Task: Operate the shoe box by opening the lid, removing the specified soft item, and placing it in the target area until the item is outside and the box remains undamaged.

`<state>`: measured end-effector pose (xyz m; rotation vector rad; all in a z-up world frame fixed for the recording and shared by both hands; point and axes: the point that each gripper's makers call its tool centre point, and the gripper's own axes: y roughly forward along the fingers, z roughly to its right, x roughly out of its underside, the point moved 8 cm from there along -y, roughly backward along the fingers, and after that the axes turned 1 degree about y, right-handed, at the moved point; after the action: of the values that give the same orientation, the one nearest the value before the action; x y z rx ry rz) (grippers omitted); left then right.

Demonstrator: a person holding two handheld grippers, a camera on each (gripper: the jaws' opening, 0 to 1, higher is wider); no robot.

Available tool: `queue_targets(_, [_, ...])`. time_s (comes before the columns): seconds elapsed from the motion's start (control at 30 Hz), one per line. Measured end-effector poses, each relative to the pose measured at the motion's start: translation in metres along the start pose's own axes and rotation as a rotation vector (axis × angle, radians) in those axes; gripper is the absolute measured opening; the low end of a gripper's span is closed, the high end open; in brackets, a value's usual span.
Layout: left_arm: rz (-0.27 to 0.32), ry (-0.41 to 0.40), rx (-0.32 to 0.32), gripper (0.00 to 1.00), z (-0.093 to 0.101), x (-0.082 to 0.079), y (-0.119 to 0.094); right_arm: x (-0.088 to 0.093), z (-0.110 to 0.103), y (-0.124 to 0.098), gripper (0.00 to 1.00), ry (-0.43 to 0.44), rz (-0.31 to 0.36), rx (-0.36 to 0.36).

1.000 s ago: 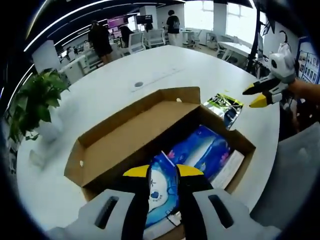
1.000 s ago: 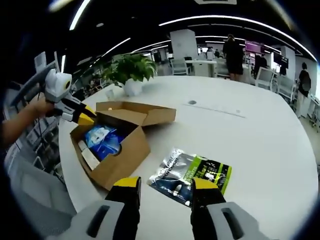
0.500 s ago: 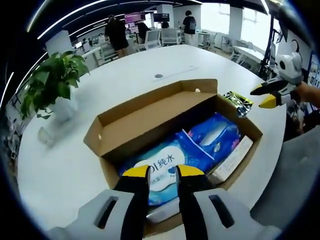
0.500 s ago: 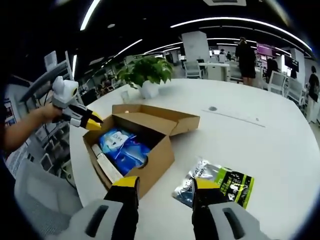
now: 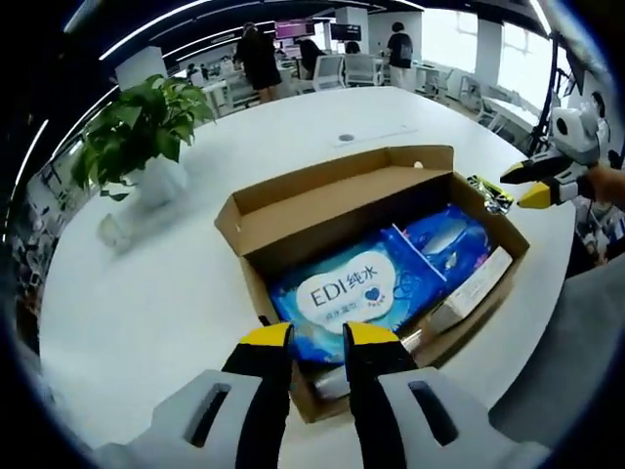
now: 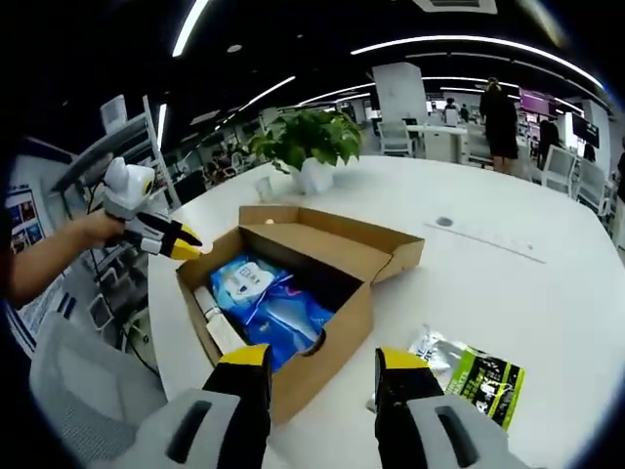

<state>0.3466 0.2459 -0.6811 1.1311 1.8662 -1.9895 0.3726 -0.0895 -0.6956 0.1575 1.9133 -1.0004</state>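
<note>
The brown shoe box [image 5: 264, 283] stands on the white table with its lid [image 5: 332, 191] folded back. Inside lie a blue wipes pack [image 5: 347, 293], a second blue pack [image 5: 444, 244] and a white slim carton [image 5: 469, 293]. My left gripper [image 5: 318, 337] hovers shut at the box's near edge with nothing in it. In the right gripper view the box [image 6: 322, 342] sits just beyond my open right gripper [image 6: 324, 359], the packs [image 6: 264, 293] show inside, and the left gripper [image 6: 186, 246] hangs by the far left corner. A green and black pouch [image 6: 483, 381] lies right of the box.
A potted plant [image 5: 137, 127] [image 6: 308, 142] stands on the table beyond the box. A round cable grommet [image 6: 444, 222] sits mid-table. The right gripper [image 5: 527, 186] shows past the box's far right corner, near the pouch [image 5: 488, 191]. People and desks fill the background.
Both views shifted. My left gripper has drawn back from over the packs to the box's near edge. My right gripper has come closer to the box. Box, packs and pouch lie as before.
</note>
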Motion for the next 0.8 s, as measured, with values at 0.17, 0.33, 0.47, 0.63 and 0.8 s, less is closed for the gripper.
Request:
queue_targets(0.17, [-0.01,-0.024,-0.028,0.19,-0.008,0.011,-0.001,-0.005,-0.007,0.009,0.39,-0.014,-0.002,-0.023])
queue_targets(0.33, [-0.018,-0.06,-0.049,0.19,-0.013,0.021,0.0,-0.009,-0.014,0.019,0.39,-0.026,-0.004,-0.047])
queue_targets(0.47, [-0.029,-0.088,-0.062,0.18,-0.015,0.028,0.003,-0.011,-0.021,0.027,0.39,-0.036,-0.012,-0.066])
queue_targets(0.63, [-0.03,-0.129,-0.071,0.13,-0.016,0.036,0.006,-0.017,-0.028,0.039,0.38,-0.049,-0.016,-0.083])
queue_targets(0.8, [-0.012,-0.191,-0.061,0.08,-0.014,0.04,0.009,-0.021,-0.036,0.051,0.36,-0.056,-0.027,-0.104])
